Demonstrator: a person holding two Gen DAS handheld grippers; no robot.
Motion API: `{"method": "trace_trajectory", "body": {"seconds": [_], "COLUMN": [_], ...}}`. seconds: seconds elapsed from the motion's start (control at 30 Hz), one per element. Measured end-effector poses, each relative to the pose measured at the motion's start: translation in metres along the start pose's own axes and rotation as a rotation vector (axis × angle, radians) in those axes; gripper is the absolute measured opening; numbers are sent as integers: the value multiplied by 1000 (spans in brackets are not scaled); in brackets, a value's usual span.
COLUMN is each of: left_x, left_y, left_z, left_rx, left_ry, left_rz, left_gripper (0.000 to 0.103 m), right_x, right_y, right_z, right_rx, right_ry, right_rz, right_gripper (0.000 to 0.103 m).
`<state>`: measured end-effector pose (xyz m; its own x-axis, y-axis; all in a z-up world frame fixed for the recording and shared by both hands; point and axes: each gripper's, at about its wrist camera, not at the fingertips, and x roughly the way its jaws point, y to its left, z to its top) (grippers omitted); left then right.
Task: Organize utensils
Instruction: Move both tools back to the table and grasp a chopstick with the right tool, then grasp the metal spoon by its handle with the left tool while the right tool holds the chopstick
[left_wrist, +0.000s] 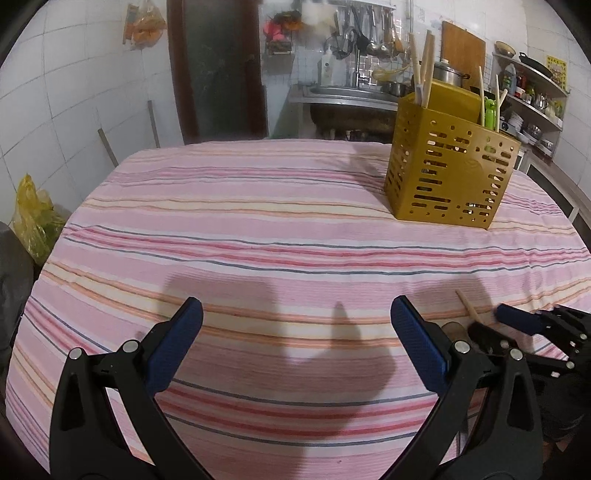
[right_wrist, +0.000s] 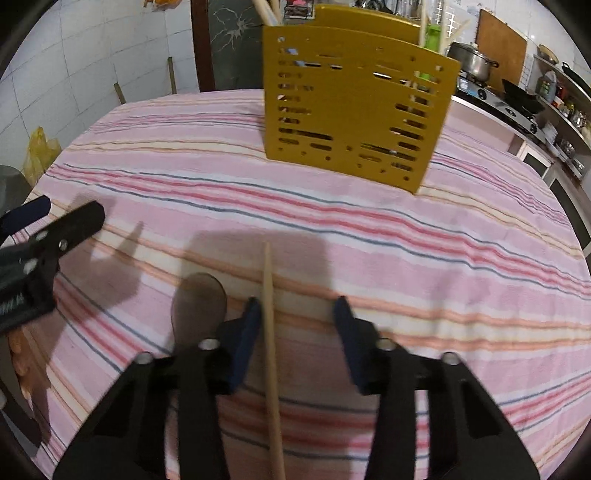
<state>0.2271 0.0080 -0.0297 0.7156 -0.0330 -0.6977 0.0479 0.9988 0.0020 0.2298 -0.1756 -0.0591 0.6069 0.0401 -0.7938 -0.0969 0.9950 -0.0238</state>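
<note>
**Closing in on a loose chopstick, most utensils already binned**

Right gripper (right_wrist: 297, 321): jaws apart, straddling a single wooden chopstick (right_wrist: 270, 332) that lies flat on the striped surface (right_wrist: 443, 258). The stick runs lengthwise between the jaws, closer to the left pad, maybe touching it; can't tell for sure. Not clamped yet.

Just outside the right gripper's left jaw: a wooden spoon (right_wrist: 199, 302), bowl end forward, flat on the surface, handle hidden under the gripper body.

Left gripper (left_wrist: 295, 332): jaws wide apart, nothing between them, only bare cloth ahead. Idle, off to the left of the right gripper.

Yellow slotted utensil holder (right_wrist: 354, 114): upright, well ahead of the right jaws, ahead and to the right of the left ones. Already holds several chopsticks (left_wrist: 423, 70) in one compartment, plus more sticks and a green item (left_wrist: 490, 110) in the other.

Progress, my read: late stage. The holder is partly filled; the chopstick and spoon are the only loose items visible. Remaining: clamp the chopstick, lift, drop it into the holder, then the same for the spoon. Anything behind the cameras is unknown.
</note>
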Motion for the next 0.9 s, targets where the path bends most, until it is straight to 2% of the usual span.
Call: {"method": "trace_trajectory", "body": {"seconds": [0.1, 0.37, 0.53, 0.63, 0.67, 0.73, 0.83, 0.9], "left_x": [-1, -2, 10, 20, 24, 25, 26, 27], "left_y": [-6, -45, -82, -93, -96, -100, -107, -110], "left_z": [-2, -11, -19, -24, -26, -26, -25, -24], "left_rx": [-3, 9, 67, 71, 71, 79, 78, 79], "left_ry": [12, 65, 138, 179, 199, 191, 197, 211], "left_rz": [-13, -100, -121, -130, -128, -109, -113, -108], "left_gripper": [98, 98, 97, 80, 78, 77, 67, 64], "right_x": [-3, -19, -30, -27, -27, -27, -26, -25], "right_y": [-7, -57, -92, -92, -91, -92, -92, -94], "right_z": [-1, -23, -36, -40, -41, -41, -38, -35], "right_rx": [35, 152, 215, 221, 219, 218, 219, 216], "right_ry": [-7, -18, -21, -20, -23, -26, -19, -12], "right_rz": [-5, -44, -63, -56, -58, -58, -53, -48], "right_gripper": [7, 6, 6, 6, 6, 6, 6, 6]}}
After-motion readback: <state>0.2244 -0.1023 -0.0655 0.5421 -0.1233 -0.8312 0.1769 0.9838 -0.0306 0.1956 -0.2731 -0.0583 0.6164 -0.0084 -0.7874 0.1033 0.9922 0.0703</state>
